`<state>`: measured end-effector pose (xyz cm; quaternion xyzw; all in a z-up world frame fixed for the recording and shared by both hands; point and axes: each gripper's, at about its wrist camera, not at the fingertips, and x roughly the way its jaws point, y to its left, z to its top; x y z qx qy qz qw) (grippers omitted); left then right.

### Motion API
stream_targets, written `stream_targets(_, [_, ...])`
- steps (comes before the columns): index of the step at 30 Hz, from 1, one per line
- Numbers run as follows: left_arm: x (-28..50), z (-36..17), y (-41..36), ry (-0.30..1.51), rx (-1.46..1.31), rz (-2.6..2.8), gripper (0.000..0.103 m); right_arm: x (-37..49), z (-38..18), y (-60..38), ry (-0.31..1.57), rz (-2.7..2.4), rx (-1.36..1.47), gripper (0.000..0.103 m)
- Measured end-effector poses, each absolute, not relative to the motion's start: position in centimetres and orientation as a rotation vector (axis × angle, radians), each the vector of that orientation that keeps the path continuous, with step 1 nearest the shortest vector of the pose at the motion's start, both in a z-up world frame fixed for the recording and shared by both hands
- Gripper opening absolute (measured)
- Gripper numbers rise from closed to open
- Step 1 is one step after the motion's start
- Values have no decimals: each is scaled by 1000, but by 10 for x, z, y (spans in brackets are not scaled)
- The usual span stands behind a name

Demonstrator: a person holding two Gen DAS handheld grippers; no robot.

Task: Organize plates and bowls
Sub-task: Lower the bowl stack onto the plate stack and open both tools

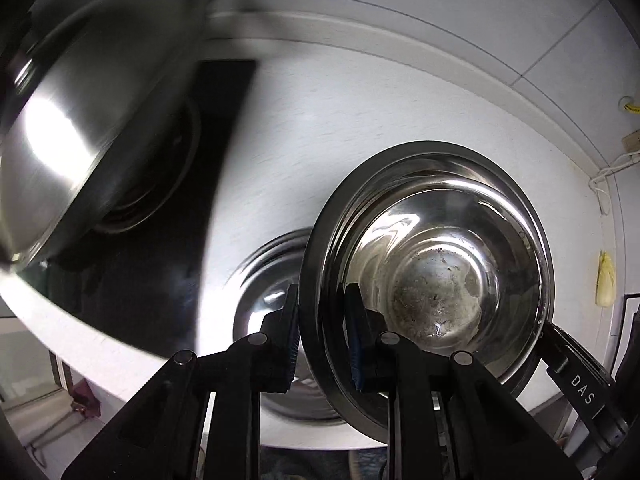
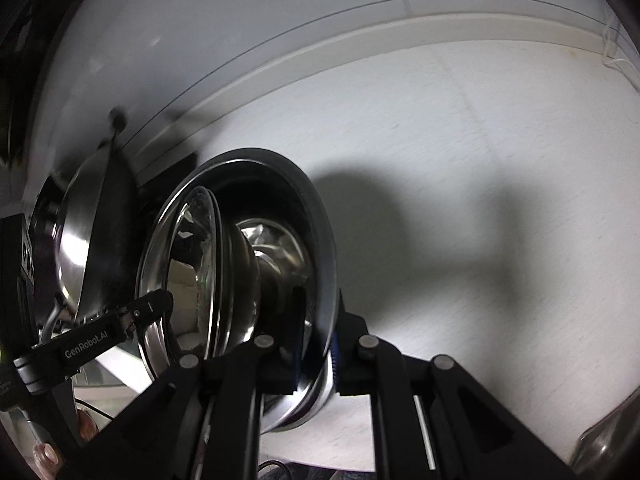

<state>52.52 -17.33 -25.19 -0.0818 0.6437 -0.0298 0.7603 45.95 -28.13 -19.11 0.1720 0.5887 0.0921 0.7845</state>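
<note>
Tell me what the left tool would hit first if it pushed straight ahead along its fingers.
The left tool is already clamped on the rim of the nested steel bowls, so those move with it. Beyond them, the first thing in line looks like the white countertop, then the wall; depth is hard to judge.

Place: I read it as a home kitchen.
Evidence: white countertop (image 1: 320, 128), black stovetop (image 1: 224, 120), steel bowls (image 1: 436, 272), tiled wall (image 1: 440, 20).

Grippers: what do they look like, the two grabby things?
The left gripper and right gripper are matte black, angular linkages with round silver pivot pins and ribbed blue finger pads. White lettering reads "DAS" on one and "GenRobot.AI" on the other.
</note>
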Motion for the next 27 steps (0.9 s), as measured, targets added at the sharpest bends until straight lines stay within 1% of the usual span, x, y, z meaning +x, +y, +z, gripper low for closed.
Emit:
stream_targets(3, [506, -265, -143, 1414, -191, -42, 17, 445, -198, -255, 1287, 218, 335, 11])
stream_targets(7, [488, -289, -122, 1435, -187, -32, 18, 437, -219, -232, 1313, 215, 305, 11])
stream_targets(16, [463, -328, -117, 1472, -161, -49, 19, 422, -261, -218, 1358, 148, 265, 11])
stream_targets(20, [456, -333, -119, 1445, -129, -44, 20, 415, -270, -214, 1351, 131, 224, 11])
stream_targets(25, [449, -335, -121, 1419, -160, -30, 20, 412, -266, -208, 1333, 120, 183, 11])
stream_targets(27, [442, -333, -119, 1398, -161, -21, 20, 413, -267, -206, 1330, 125, 176, 12])
